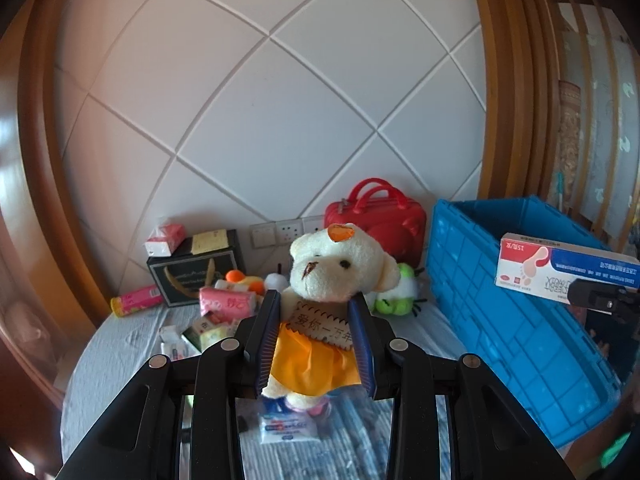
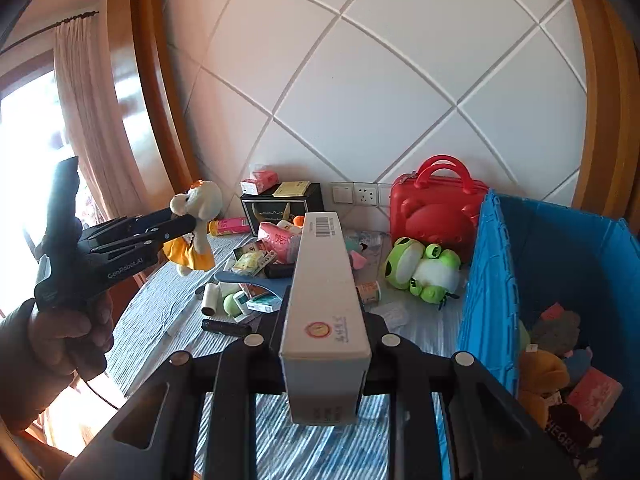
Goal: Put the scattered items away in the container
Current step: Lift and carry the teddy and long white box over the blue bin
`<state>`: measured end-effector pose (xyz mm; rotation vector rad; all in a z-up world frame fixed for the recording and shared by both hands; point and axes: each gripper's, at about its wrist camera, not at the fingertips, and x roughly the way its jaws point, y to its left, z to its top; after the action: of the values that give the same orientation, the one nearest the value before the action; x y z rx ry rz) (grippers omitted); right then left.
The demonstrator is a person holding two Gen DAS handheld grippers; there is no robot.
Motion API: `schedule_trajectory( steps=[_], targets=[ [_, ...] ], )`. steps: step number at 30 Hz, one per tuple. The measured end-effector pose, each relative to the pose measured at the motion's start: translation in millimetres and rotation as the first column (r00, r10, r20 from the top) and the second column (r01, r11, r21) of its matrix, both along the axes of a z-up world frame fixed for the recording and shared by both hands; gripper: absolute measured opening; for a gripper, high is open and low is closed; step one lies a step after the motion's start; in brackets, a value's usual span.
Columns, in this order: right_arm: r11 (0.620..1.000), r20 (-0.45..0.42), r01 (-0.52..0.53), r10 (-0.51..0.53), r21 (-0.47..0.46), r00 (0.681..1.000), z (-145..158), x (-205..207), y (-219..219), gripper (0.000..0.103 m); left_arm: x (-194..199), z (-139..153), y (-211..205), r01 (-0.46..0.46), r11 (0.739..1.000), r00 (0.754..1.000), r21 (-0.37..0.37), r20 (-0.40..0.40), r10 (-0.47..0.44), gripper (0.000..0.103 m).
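Observation:
My left gripper [image 1: 316, 312] is shut on a cream teddy bear [image 1: 332, 272] in an orange skirt and holds it above the striped bed cover [image 1: 120, 344]; it also shows in the right wrist view [image 2: 188, 224] at the left. My right gripper [image 2: 324, 300] is shut on a long white medicine box [image 2: 324, 280], seen in the left wrist view [image 1: 560, 272] over the blue crate [image 1: 500, 280]. The crate [image 2: 492, 280] stands at the right and holds several toys and packets.
A red case [image 2: 436, 208] and a green frog plush [image 2: 420, 268] lie by the crate. A black box [image 2: 280, 200], tissue packs [image 1: 228, 300], a torch [image 2: 224, 328] and small packets litter the bed's left side. A padded headboard [image 2: 360, 100] rises behind.

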<state>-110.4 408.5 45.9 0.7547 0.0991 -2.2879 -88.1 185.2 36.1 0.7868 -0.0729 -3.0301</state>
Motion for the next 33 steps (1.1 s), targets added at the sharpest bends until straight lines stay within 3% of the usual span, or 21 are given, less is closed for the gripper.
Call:
schedule_trajectory(
  steps=[13, 16, 24, 33],
  targets=[
    [0.989, -0.009, 0.144, -0.144, -0.024, 0.99, 8.2, -21.8, 100.4, 0.022, -52.9, 19.9, 143.6, 0.198, 0.98, 0.98, -0.015, -0.02, -0.198, 0.033],
    [0.979, 0.001, 0.2, -0.2, -0.031, 0.98, 5.2, -28.0, 126.7, 0.022, -65.6, 24.5, 173.7, 0.232, 0.973, 0.972, 0.012, -0.021, -0.232, 0.033],
    [0.952, 0.025, 0.304, -0.304, -0.024, 0.952, -1.7, -32.7, 181.6, 0.022, -85.4, 31.7, 249.9, 0.359, 0.933, 0.933, 0.01, -0.034, -0.358, 0.033],
    [0.901, 0.05, 0.433, -0.432, -0.017, 0.901, -10.5, -34.8, 246.8, 0.022, -105.6, 32.4, 325.5, 0.47, 0.882, 0.882, 0.013, -0.016, -0.47, 0.034]
  ],
)
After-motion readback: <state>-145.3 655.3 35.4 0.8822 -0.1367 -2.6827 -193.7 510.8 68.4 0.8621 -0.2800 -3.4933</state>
